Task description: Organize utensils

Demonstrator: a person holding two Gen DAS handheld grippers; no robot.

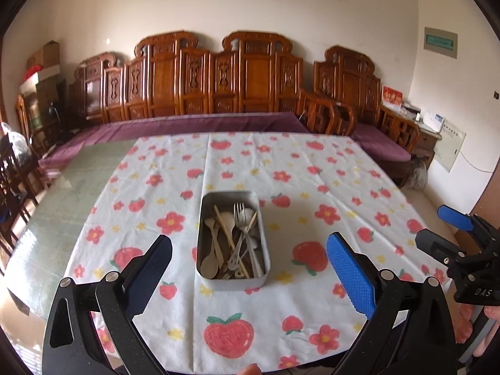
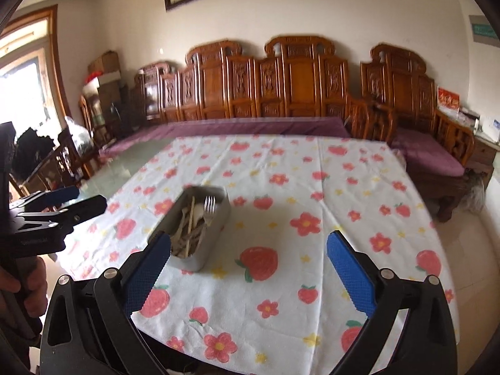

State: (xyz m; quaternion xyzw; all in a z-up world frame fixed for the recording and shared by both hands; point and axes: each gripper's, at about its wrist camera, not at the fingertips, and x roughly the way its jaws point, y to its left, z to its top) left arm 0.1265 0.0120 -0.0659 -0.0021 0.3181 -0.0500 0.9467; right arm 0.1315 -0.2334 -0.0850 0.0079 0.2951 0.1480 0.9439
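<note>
A grey metal tin (image 1: pixel 232 278) stands on the flowered tablecloth (image 1: pixel 312 187). It holds several utensils: a metal fork (image 1: pixel 240 215), wooden spoons (image 1: pixel 210 264) and chopsticks (image 1: pixel 225 234). My left gripper (image 1: pixel 250 259) is open and empty, its fingers either side of the tin's near end and nearer the camera. My right gripper (image 2: pixel 248 259) is open and empty, to the right of the tin (image 2: pixel 215 212); its left finger (image 2: pixel 147 268) overlaps the tin's near corner. The fork (image 2: pixel 209 207) sticks up above the tin's rim. Each gripper shows in the other's view: the right (image 1: pixel 459 234), the left (image 2: pixel 65 206).
The cloth covers the right part of a glass-topped table (image 1: pixel 78 193). A carved wooden bench with purple cushions (image 1: pixel 200 125) runs behind the table. Chairs (image 2: pixel 56 162) stand at the left. The table's right edge (image 1: pixel 428 209) drops to the floor.
</note>
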